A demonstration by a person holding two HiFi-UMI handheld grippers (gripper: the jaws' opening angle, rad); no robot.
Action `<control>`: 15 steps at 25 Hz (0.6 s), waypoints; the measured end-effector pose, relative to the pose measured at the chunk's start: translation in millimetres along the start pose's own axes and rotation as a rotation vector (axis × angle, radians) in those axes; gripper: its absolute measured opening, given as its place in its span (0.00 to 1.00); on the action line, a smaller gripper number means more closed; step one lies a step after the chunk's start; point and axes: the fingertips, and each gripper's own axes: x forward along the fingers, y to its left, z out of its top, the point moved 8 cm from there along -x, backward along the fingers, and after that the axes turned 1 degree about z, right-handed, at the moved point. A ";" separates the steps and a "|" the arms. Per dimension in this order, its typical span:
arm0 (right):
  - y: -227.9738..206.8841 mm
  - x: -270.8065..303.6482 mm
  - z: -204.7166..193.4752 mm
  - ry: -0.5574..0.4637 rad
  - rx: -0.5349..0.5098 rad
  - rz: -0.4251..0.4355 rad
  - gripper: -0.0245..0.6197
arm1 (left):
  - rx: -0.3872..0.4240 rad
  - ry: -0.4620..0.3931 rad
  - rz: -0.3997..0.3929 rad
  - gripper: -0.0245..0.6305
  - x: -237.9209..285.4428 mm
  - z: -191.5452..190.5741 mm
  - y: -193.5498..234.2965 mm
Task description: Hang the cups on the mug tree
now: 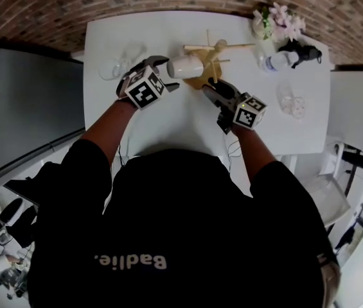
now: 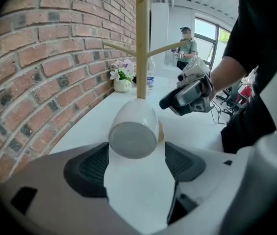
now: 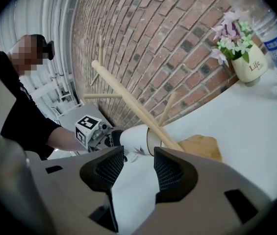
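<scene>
A wooden mug tree (image 1: 212, 53) stands mid-table on a round wooden base (image 3: 202, 148). A white cup (image 1: 184, 66) hangs sideways against the post, its bottom (image 2: 132, 138) facing my left gripper (image 1: 166, 74). The left jaws stand wide on either side of the cup's bottom, and their pads (image 2: 91, 165) do not touch it. Whether the handle sits on a peg is hidden. My right gripper (image 1: 214, 88) is open just right of the tree's base, with only bare table between its pads (image 3: 170, 173). It looks at the cup's mouth (image 3: 137, 138) and the post (image 3: 128, 104).
On the white table (image 1: 168, 127) a clear glass (image 1: 114, 69) stands to the left of the tree. To the right are a flower vase (image 1: 268, 24), a water bottle (image 1: 281, 61) and another glass (image 1: 292, 101). A brick wall (image 2: 40, 72) runs behind. A person (image 2: 185, 45) stands far off.
</scene>
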 end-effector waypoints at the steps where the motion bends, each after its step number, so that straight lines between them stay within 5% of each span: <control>1: 1.6 -5.8 0.0 0.002 -0.005 -0.015 0.36 | -0.001 -0.004 0.004 0.58 -2.2 -1.1 -0.6; 8: 32.6 -35.6 -3.7 0.020 -0.057 -0.082 0.36 | -0.092 -0.073 0.042 0.60 -39.3 -17.1 -9.1; 15: 96.9 -35.5 -16.0 0.045 -0.110 -0.058 0.36 | -0.275 -0.312 0.053 0.60 -108.6 -25.3 -52.6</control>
